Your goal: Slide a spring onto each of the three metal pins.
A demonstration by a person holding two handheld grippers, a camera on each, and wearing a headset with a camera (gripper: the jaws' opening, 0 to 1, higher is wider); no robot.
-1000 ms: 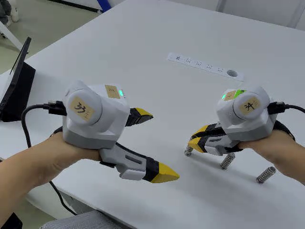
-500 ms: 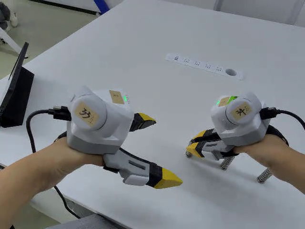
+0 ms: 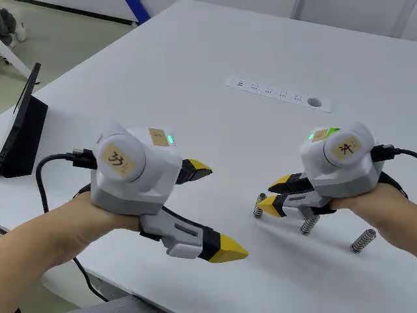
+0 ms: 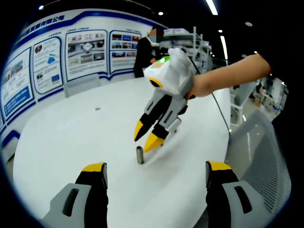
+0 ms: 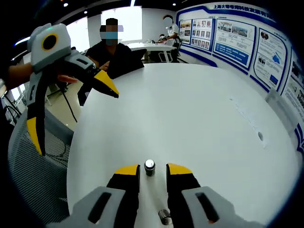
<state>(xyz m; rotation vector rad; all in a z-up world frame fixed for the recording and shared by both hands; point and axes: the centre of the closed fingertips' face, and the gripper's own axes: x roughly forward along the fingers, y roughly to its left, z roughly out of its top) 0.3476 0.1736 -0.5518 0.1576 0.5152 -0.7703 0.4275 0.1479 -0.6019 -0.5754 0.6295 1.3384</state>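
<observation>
White table (image 3: 195,78) spanned the head view, and poster-lined walls (image 4: 57,57) ringed the room. Left gripper (image 3: 220,210), lower centre, gaped wide and empty. Right gripper (image 3: 270,197), lower right, was narrowly parted, gripping nothing. Power strip (image 3: 279,93) lay upper centre. One upright spring (image 5: 149,166) stood just at the right tips; two more springs (image 3: 363,240) stood nearby.

Three grey coiled springs were seen in a row on the white desk (image 3: 195,78), set apart from one another. The first spring (image 3: 259,205) was stood upright, and a round silver pin top (image 5: 149,165) was seen at its upper end, just before the jaws of the right gripper (image 3: 272,196). The middle spring (image 3: 309,225) was partly hidden behind that gripper. The third spring (image 3: 363,240) was seen tilted; whether a pin ran through it could not be told.
</observation>
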